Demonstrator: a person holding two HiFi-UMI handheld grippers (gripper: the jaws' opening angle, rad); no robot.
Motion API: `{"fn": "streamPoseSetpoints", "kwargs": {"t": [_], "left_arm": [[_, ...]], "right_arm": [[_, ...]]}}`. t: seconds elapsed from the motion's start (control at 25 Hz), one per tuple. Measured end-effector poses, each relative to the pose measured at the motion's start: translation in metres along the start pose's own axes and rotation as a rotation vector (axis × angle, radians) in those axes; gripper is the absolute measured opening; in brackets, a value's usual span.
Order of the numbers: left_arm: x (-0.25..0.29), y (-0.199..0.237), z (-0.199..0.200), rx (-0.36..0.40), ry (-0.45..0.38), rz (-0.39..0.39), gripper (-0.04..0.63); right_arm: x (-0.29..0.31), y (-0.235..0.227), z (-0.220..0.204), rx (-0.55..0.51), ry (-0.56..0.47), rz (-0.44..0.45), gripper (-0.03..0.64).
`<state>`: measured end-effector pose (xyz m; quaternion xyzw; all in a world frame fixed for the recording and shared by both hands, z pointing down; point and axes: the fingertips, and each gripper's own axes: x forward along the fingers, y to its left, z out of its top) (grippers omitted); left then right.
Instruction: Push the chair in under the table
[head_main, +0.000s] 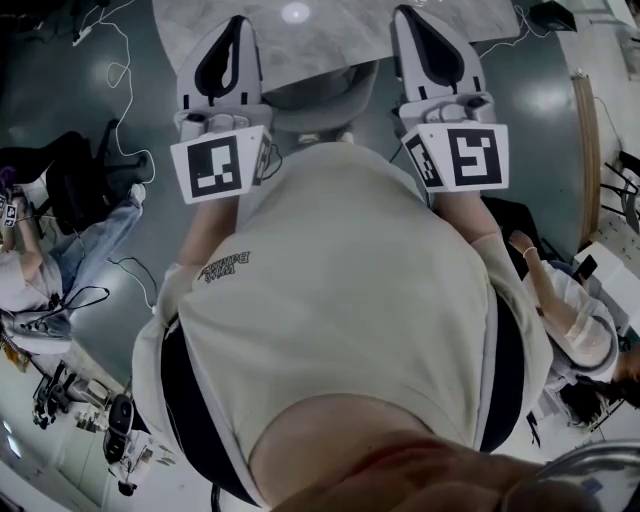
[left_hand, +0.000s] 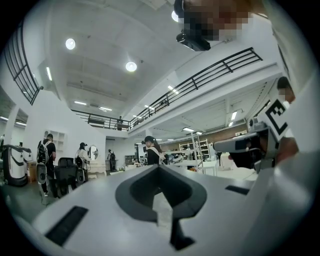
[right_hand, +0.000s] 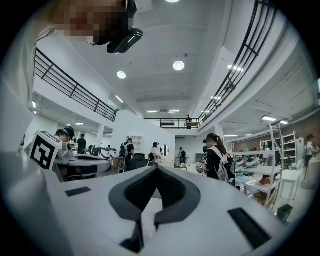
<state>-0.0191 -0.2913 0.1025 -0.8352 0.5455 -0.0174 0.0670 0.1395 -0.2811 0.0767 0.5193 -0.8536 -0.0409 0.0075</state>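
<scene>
Fingers (head_main: 250, 78) closed, left gripper (head_main: 237, 22) and right gripper (head_main: 410, 14) flank chair (head_main: 320, 105) by table (head_main: 330, 42).

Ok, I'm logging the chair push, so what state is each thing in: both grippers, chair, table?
left gripper: fingers shut, nothing between them.
right gripper: fingers shut, nothing between them.
chair: upright, at the table's edge, between the grippers; how far under, unclear.
table: standing, chair at its near edge.
</scene>
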Motion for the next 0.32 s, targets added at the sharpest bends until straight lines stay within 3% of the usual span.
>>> {"fn": "streamPoseSetpoints", "kwargs": {"t": [0.32], "left_arm": [[0.0004,0.0044,0.0003,0.002,0.002,0.011,0.011]], "right_arm": [[0.0058,0.0022,-0.0014,0.002,0.004,0.01,0.008]]}}
